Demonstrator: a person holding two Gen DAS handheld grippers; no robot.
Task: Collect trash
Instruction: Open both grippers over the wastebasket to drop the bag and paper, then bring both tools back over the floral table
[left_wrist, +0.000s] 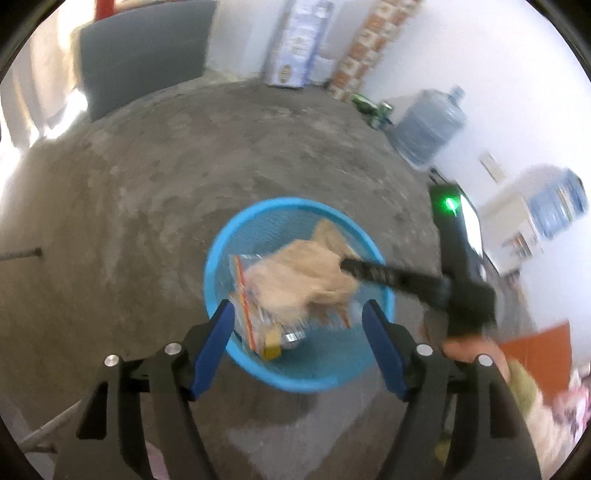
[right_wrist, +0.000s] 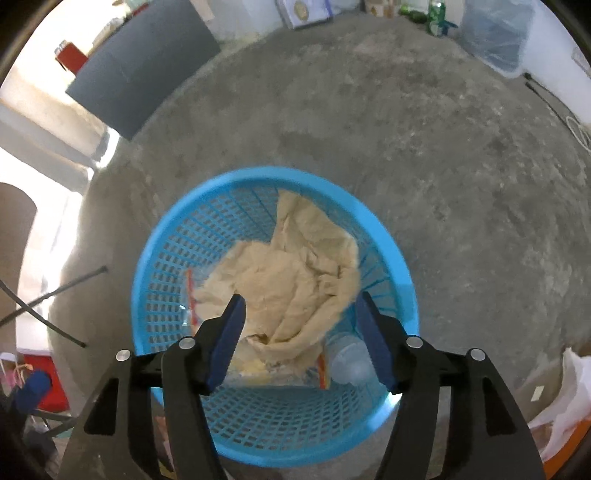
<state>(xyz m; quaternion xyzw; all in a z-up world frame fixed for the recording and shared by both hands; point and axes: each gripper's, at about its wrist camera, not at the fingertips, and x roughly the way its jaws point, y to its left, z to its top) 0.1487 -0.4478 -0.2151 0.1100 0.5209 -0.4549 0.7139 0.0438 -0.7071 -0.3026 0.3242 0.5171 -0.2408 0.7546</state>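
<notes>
A blue mesh trash basket stands on the concrete floor. Inside lie a crumpled tan paper, a clear plastic wrapper with a red-orange strip and a clear plastic bottle. My left gripper is open and empty, above the basket's near rim. My right gripper is open and empty, directly over the basket. In the left wrist view the right gripper's fingers reach over the basket from the right, above the paper.
A large water jug, cardboard boxes and green bottles stand along the far wall. A dark grey board leans at the back left. Thin metal legs stand at left. A white bag lies at right.
</notes>
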